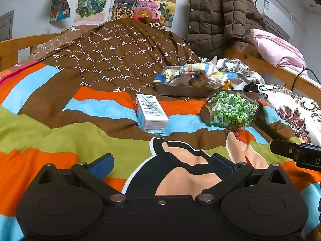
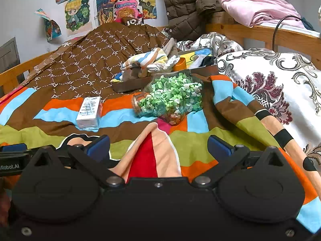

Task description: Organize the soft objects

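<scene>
A shallow cardboard box (image 1: 180, 91) sits on the bed and holds a heap of striped and pale soft cloths (image 1: 197, 73); it also shows in the right wrist view (image 2: 128, 87) with the cloths (image 2: 149, 61). My left gripper (image 1: 160, 164) is open and empty, low over the colourful quilt (image 1: 60, 136), well short of the box. My right gripper (image 2: 158, 146) is open and empty over the quilt (image 2: 190, 140); its side shows at the right edge of the left wrist view (image 1: 297, 152).
A glass jar of green paper stars (image 1: 230, 110) lies on its side before the box, also in the right wrist view (image 2: 170, 98). A white carton (image 1: 151, 113) lies left of it. A patterned pillow (image 2: 276, 84), brown jacket (image 1: 220, 14), pink blanket (image 1: 276, 48) and wooden bed rails (image 1: 12, 46) surround.
</scene>
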{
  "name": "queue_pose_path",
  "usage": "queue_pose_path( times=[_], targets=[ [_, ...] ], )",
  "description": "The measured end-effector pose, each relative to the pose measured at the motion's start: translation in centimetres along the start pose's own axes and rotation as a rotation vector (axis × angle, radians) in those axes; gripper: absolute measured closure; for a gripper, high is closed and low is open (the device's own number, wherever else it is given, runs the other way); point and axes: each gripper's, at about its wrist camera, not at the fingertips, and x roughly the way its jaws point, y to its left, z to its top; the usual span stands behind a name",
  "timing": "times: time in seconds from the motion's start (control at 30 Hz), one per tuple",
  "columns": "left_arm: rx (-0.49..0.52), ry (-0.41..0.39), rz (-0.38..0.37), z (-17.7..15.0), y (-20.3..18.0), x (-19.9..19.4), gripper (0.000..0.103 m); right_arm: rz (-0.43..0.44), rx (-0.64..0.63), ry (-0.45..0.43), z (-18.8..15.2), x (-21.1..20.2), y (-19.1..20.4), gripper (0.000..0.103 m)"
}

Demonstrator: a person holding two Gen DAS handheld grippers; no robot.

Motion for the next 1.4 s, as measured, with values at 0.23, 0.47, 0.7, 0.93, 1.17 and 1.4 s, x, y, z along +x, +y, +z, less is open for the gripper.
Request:
queue_pose_path(
  times=[0.23,0.47,0.7,0.93,1.17,1.4],
  targets=[
    [0.001,0.002,-0.002,-0.07,-0.03,0.01,0.001,0.0,0.0,0.001,0.0,-0.01,0.06,0.001],
    [0.002,0.003,-0.001,-0.12,-0.01,0.04,0.001,0.002,0.0,0.004,0.08,-0.03,0.18,0.001],
    [0.002,0.004,0.0,-0.1,-0.04,0.03,0.001,0.001,0.0,0.005,0.07,-0.05,0.25,0.0],
    [0.002,0.005,0.0,-0.14,-0.05,0.09,0.001,0.004,0.0,0.007,0.12,0.01,0.26,0.001],
    [0.002,0.004,0.0,-0.15,-0.05,0.08,0.001,0.004,-0.002,0.006,0.07,0.04,0.29,0.001],
    [0.002,0.005,-0.001,-0.14,-0.06,0.07,0.001,0.003,-0.001,0.006,0.04,0.01,0.38,0.001]
  ],
)
